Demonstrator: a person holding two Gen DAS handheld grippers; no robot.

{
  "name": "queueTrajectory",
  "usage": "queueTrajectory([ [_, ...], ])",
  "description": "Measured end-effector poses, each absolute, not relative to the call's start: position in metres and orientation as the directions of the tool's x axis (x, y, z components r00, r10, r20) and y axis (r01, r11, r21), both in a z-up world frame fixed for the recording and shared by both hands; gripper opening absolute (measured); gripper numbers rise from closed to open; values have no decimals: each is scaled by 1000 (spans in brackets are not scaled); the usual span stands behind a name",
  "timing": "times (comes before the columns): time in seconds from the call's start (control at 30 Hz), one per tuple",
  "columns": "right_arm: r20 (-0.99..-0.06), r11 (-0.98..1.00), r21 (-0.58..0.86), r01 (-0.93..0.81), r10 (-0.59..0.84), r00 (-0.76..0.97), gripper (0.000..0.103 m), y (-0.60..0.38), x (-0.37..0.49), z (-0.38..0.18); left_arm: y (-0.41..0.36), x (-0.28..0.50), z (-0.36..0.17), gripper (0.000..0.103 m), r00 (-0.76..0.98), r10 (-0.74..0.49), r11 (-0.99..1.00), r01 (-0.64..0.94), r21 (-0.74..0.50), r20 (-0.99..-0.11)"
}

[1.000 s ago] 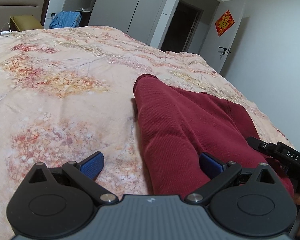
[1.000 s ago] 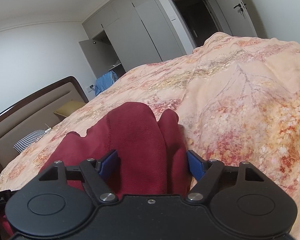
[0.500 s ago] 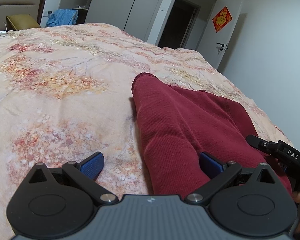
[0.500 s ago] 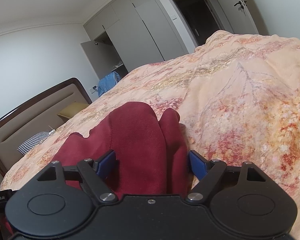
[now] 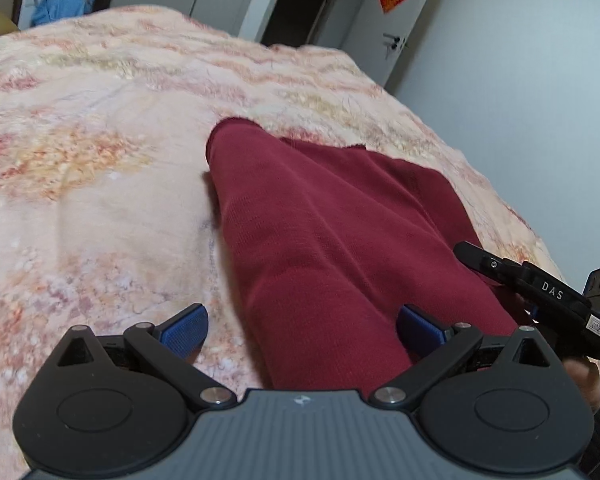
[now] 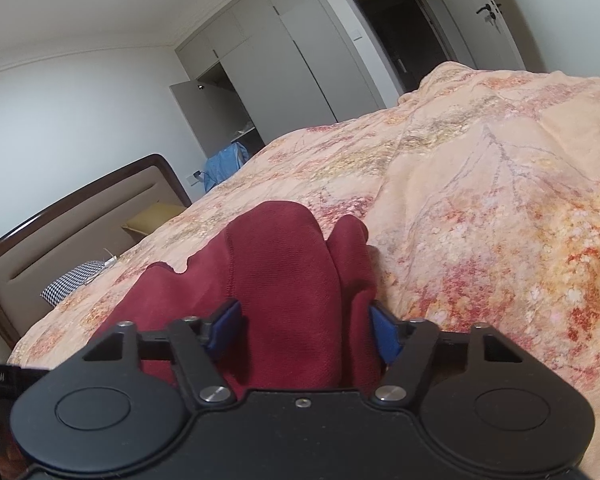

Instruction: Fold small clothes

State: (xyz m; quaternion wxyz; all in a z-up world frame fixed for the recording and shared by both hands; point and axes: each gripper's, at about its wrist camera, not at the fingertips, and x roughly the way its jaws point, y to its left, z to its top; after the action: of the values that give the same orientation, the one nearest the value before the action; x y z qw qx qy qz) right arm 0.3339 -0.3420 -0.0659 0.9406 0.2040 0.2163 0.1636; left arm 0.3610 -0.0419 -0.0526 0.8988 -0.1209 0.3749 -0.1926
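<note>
Left gripper black with blue ribbed pads, jaws spread wide, nothing clamped; left pad sits over bare bedding, right pad over the cloth. Dark red knit garment lies on the peach floral bedspread, near the bed's right edge in the left wrist view. Fine ribbed weave, soft lengthwise creases, one long rounded fold running away from the camera to a hemmed cuff-like end, a flatter layer spread to its right with a slightly ragged far edge. Right gripper same build, jaws also well apart, straddling the bunched near part of the garment; whether the pads actually touch the cloth, cannot tell, no squeeze visible. From this side the garment shows two rounded humps side by side and a flatter flap with a wavy edge to the left. Part of the right gripper's body marked DAS shows at the left view's right edge, touching or just above the cloth.
</note>
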Motion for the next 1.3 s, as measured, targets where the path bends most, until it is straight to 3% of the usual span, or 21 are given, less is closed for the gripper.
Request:
queueTrajectory([
  [0.17, -322, 871, 423, -249, 402, 857, 44, -337, 330, -63, -45, 367, -49, 103, 621, -432, 901, 260, -347, -654],
  [0.27, -323, 888, 384, -252, 385, 865, 40, -331, 327, -61, -46, 369, -46, 103, 613, -427, 904, 263, -338, -665],
  [0.57, -327, 894, 376, -245, 375, 867, 39, -329, 327, -62, -41, 372, -41, 103, 585, -444, 896, 290, -336, -679],
  [0.9, -337, 894, 381, -236, 372, 865, 41, -330, 328, -62, -17, 372, -36, 102, 590, -502, 864, 316, -391, -632],
  [1.0, -337, 894, 382, -235, 372, 865, 42, -330, 329, -62, -3, 374, -37, 85, 589, -556, 827, 322, -461, -586],
  [1.3, -339, 890, 392, -232, 374, 863, 43, -331, 329, -64, 27, 384, -72, 64, 545, -713, 645, 263, -717, -441],
])
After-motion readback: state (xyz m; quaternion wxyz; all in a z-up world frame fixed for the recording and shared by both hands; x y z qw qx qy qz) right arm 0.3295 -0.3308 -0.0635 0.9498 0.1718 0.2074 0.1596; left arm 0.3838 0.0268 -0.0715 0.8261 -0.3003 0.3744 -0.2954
